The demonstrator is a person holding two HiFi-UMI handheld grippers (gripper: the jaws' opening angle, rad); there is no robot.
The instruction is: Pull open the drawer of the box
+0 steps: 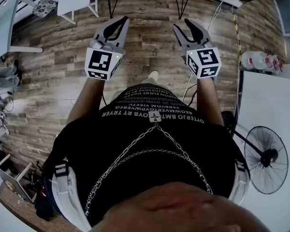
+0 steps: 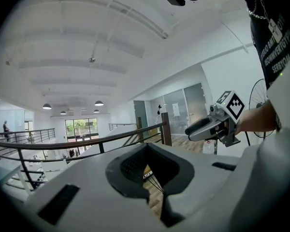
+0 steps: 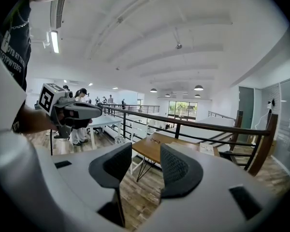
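Standing on a plank floor (image 1: 150, 47), a person in a black shirt (image 1: 154, 144) holds both tools out in front, side by side and apart from each other. The left tool (image 1: 124, 19) is closed: its two jaws meet at the tips, leaving only an oval gap behind them, and through that gap nothing shows but floor. The right tool (image 1: 182, 25) is open, its jaws spread with only air between them. Seen from that tool's own view, a wooden worktop (image 3: 151, 146) lies beyond the gap.

Each tool carries a cube with square markers near the person's wrist, the left cube (image 1: 102, 64) and the right cube (image 1: 205, 62). The wooden worktop stands on thin black legs at the far edge of the scene, ahead of both tools and touched by neither. A dark railing (image 3: 209, 124) runs behind it. To the right stand a white worktop (image 1: 270, 105) and, nearer, a round fan (image 1: 266, 158). The box and its drawer show in none of the views.
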